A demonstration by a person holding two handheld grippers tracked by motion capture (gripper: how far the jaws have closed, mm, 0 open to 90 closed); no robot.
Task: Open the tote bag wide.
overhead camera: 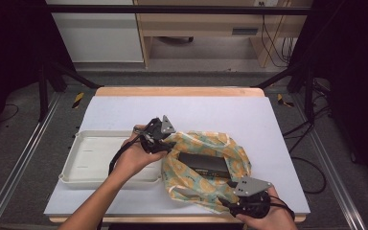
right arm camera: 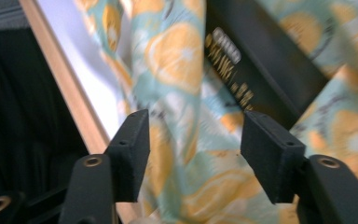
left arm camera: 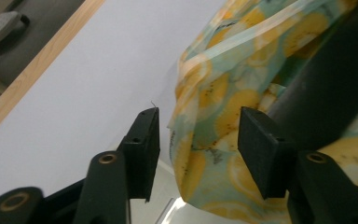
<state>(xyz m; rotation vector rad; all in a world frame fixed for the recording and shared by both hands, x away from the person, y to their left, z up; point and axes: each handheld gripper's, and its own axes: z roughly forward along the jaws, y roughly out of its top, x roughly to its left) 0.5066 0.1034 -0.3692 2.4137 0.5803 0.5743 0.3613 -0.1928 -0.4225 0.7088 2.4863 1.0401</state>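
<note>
A teal cloth (overhead camera: pixel 196 179) printed with orange slices lies bunched on the white table top, loosely around a black box (overhead camera: pixel 203 164) whose top shows in the middle. My left gripper (overhead camera: pixel 165 143) is at the cloth's far left corner. In the left gripper view its jaws (left arm camera: pixel 198 140) stand apart, and the cloth's edge (left arm camera: pixel 205 112) hangs between them without either pad pressing on it. My right gripper (overhead camera: pixel 235 191) is at the cloth's near right corner by the table's front edge. Its jaws (right arm camera: pixel 196 140) are open over the cloth (right arm camera: pixel 172 56), beside the black box (right arm camera: pixel 265 60).
A shallow cream tray (overhead camera: pixel 76 139) sits to the left of the cloth, under the left forearm. The white mat (overhead camera: pixel 172 110) stretches bare behind the cloth. The table's wooden front edge (right arm camera: pixel 70 88) runs close by the right gripper.
</note>
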